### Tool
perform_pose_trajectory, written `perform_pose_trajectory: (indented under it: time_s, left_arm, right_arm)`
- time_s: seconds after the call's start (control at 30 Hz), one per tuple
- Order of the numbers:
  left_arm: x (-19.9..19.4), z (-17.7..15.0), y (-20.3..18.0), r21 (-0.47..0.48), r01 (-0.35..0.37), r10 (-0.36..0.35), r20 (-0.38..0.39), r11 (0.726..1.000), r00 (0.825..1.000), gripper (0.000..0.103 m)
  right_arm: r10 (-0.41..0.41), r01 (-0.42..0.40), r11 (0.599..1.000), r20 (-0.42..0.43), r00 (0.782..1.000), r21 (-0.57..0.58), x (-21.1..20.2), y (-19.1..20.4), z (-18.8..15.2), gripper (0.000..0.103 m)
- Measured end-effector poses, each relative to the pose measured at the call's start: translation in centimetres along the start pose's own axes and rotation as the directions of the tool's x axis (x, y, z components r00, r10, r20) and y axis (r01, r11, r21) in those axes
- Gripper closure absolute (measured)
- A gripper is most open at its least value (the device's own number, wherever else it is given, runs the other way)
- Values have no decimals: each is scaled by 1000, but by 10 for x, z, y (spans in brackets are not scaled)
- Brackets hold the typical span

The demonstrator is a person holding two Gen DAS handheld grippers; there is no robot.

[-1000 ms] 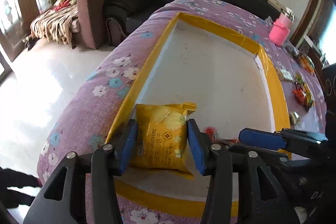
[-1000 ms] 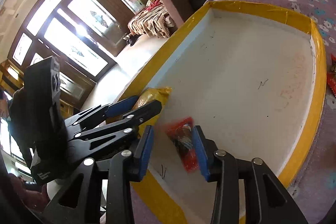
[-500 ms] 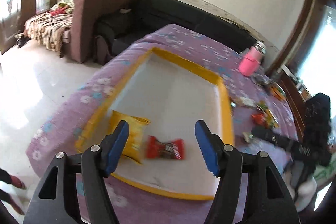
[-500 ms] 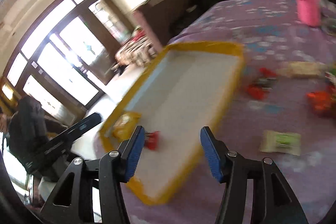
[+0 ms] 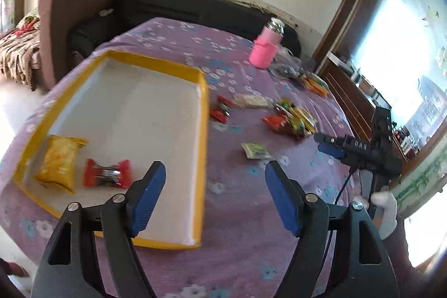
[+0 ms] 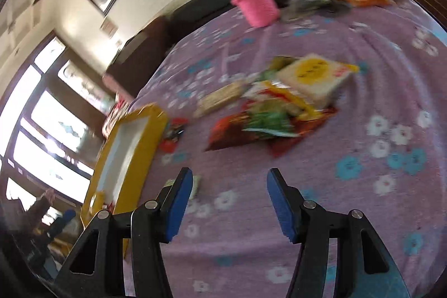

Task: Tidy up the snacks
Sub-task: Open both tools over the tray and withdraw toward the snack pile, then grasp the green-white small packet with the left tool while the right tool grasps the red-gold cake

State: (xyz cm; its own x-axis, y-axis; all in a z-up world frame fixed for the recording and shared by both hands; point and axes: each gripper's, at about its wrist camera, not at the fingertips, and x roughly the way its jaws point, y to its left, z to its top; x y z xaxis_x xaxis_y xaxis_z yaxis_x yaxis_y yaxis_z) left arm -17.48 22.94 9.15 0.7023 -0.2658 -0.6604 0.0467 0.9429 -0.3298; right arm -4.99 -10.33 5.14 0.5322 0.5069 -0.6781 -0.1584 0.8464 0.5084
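On the purple floral tablecloth (image 5: 237, 214), near its left edge, lies a shallow white tray with a yellow taped rim (image 5: 203, 130). Inside the tray, at its near left corner, rest a crinkled yellow cracker packet (image 5: 60, 159) and, just beside it, a red twist-ended candy wrapper (image 5: 107, 173), the two apart from each other.

Above the tray's near right corner hangs the left gripper (image 5: 215, 194); its blue-padded jaws are opening and nothing sits between them. Over the cloth to the right of the tray hangs the right gripper (image 6: 229, 200), jaws parted about halfway with only bare cloth between them; from the left wrist view it appears near the cloth's right edge (image 5: 354, 150), borne by a white-gloved hand (image 5: 387, 211).

Toward the middle of the cloth lies a loose heap of red, green and yellow snack packets (image 6: 268, 113), blurred in the right wrist view. A small pale green sachet (image 5: 255, 150) lies alone between the heap and the tray. Two small red candies (image 5: 222, 109) sit just beside the tray's right rim. At the far edge stands a pink knitted-sleeve bottle with a silver cap (image 5: 266, 48).
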Motion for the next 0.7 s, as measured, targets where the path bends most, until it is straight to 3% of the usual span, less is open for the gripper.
perform_pose_trajectory:
  time_s: [0.17,0.33,0.43,0.57,0.63,0.7]
  left_arm:
    - [18,-5,-11,12,20,-20,-40,1000,999,29]
    - [29,-8,-21,19,38,-37,-61,999,997,29]
    - [32,-9,-25,27,54,-52,-69,998,996,29]
    - [30,-11,-25,37,66,-63,-73,997,995,29]
    - [29,-11,-25,43,66,-63,-71,997,996,29]
    - [27,-11,-24,51,69,-66,-65,996,996,29]
  right_arm:
    - [2,-2,1000,0,1000,27,3,-12,10,45]
    - [16,-16,1000,2,1000,18,19,3,25,45]
    - [-14,13,999,-3,1000,-48,41,26,41,45]
    - [-122,116,980,-26,992,-163,85,53,58,46]
    - [-183,170,964,-45,982,-206,102,57,58,50]
    - [-208,183,955,-90,974,-234,116,59,53,72]
